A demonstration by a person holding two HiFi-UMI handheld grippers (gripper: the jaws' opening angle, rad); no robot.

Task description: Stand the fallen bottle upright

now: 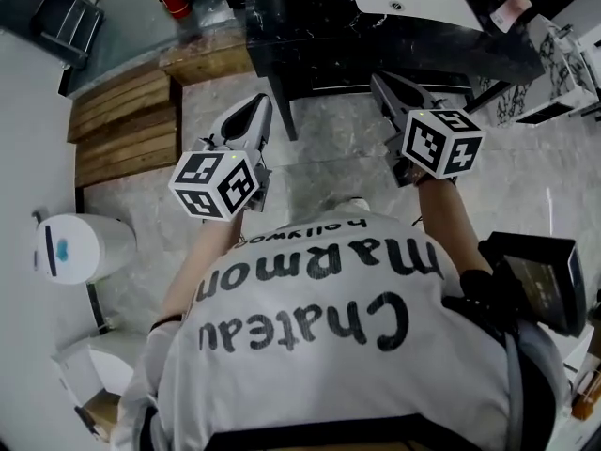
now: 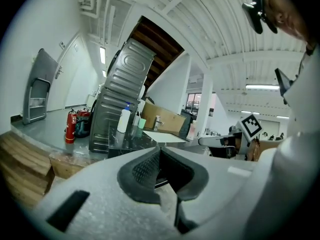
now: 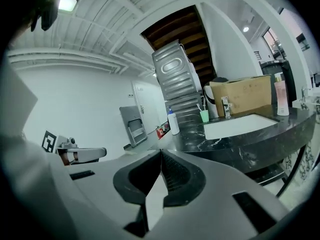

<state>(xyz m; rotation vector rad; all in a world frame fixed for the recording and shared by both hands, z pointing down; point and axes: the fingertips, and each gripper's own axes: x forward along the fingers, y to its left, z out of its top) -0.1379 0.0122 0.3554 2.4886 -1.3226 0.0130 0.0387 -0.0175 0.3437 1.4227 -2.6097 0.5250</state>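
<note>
Mia: Pads (image 2: 146, 169) come first, right at the lens; how do they sit on the left gripper (image 2: 160, 150)?
Tom: Pressed together at the tips, nothing between them
Mia: And the right gripper (image 3: 161, 153)?
Tom: Same there: its jaws meet tip to tip and hold nothing. Seen from the head, both grippers point away from the person toward the counter (image 1: 376, 40), side by side yet well apart, close to its front edge, with pale floor (image 1: 329, 148) below them. The left cube (image 1: 216, 184) and right cube (image 1: 441, 142) sit at their rear ends, nearer the person's shirt (image 1: 319, 327)
Mia: Where is the bottle?
Tom: Two show, both on the counter. The white bottle (image 3: 173, 122), blue-capped, stands upright just beside the metal case (image 3: 175, 79); the pink bottle (image 3: 281, 96) stands upright at the counter's right end. Each looks upright in the right gripper view, so which one the task means cannot be told
Mia: What lies around them?
Tom: A white sink (image 3: 240, 124) is set in the counter between the two bottles, with a green cup (image 3: 204, 116) and a cardboard box (image 3: 242, 96) behind it. A red extinguisher (image 2: 70, 126) stands left of the case. Farther out, at the left of the head view, are wooden boards (image 1: 122, 125) and a white bin (image 1: 80, 247)
</note>
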